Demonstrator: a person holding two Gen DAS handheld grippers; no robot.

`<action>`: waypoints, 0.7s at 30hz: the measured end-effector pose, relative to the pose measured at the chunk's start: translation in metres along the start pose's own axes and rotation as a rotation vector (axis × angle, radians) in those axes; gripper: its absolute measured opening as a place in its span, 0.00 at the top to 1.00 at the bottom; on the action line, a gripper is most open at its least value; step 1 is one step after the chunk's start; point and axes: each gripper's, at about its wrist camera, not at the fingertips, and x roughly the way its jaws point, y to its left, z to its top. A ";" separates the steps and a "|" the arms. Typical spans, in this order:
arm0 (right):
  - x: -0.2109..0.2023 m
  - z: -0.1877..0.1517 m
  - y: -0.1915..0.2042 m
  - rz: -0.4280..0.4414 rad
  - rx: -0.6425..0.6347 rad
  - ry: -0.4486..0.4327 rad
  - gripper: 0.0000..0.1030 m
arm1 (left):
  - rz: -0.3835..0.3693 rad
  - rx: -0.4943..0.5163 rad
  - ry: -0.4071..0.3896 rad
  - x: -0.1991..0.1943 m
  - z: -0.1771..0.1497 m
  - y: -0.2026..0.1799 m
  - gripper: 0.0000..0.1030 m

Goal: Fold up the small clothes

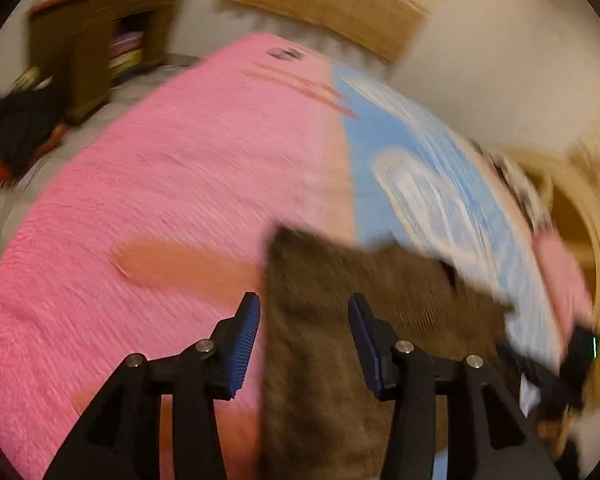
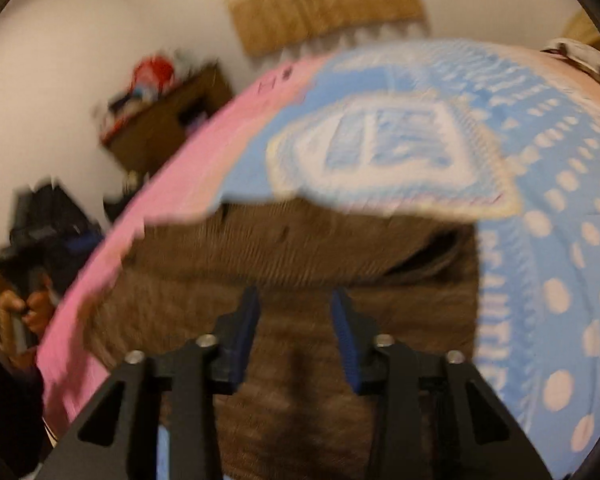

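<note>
A small brown ribbed garment lies flat on a pink and blue bedspread. In the left wrist view my left gripper is open over the garment's left edge, holding nothing. In the right wrist view the same brown garment fills the lower middle, with a dark opening at its right side. My right gripper is open just above the cloth, holding nothing. Both views are motion-blurred. The right gripper's dark body shows at the left view's right edge.
A wooden cabinet with stacked cloth stands past the bed's far left. Dark bags lie on the floor beside it. A tan mat lies beyond the bed. The bedspread's blue dotted part extends right.
</note>
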 end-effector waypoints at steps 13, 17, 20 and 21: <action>0.059 0.046 -0.027 -0.137 -0.012 0.087 0.76 | 0.080 0.158 0.124 0.092 0.054 -0.046 0.54; 0.060 0.071 -0.056 -0.142 0.138 -0.042 0.74 | 0.156 0.051 -0.008 0.080 0.091 -0.022 0.54; 0.045 0.065 -0.059 -0.101 0.197 -0.074 0.73 | 0.129 -0.029 -0.004 0.064 0.085 0.001 0.54; 0.039 0.060 -0.056 -0.101 0.185 -0.071 0.73 | 0.118 -0.038 0.000 0.058 0.077 0.005 0.54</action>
